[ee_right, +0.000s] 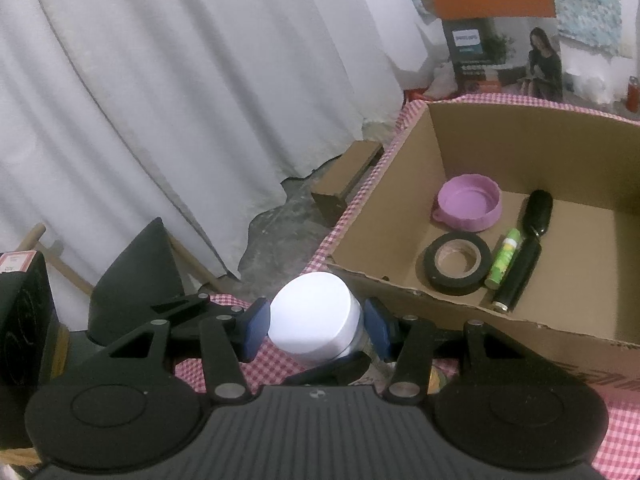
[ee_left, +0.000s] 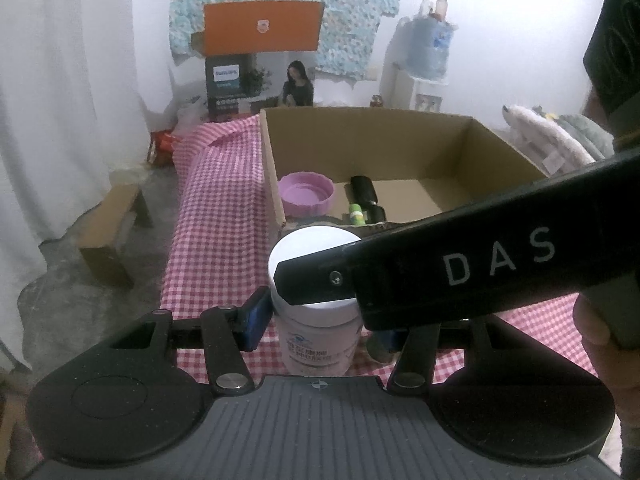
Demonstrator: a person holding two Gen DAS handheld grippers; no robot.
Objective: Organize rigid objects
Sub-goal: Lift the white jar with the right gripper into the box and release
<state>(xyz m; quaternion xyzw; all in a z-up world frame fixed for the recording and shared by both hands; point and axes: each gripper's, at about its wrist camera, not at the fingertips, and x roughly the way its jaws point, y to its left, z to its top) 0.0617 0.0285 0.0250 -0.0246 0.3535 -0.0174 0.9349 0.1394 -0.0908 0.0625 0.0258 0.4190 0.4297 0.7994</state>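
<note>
The left tool (ee_left: 320,320) has its blue pads on either side of a white-lidded jar (ee_left: 316,300), the left pad (ee_left: 256,318) touching the jar's side; the right pad is hidden behind the other tool's black finger, so whether it clamps cannot be told. The right tool (ee_right: 316,326) is closed on the same jar (ee_right: 316,316) at lid height, both blue pads (ee_right: 254,328) pressed to it. The jar stands on the checked cloth of the desk (ee_left: 216,216), just before the near wall of one open cardboard box (ee_right: 440,300). Inside the box lie one purple lid (ee_right: 468,202), one roll of black tape (ee_right: 458,264), one green tube (ee_right: 503,258) and one black brush (ee_right: 528,246).
</note>
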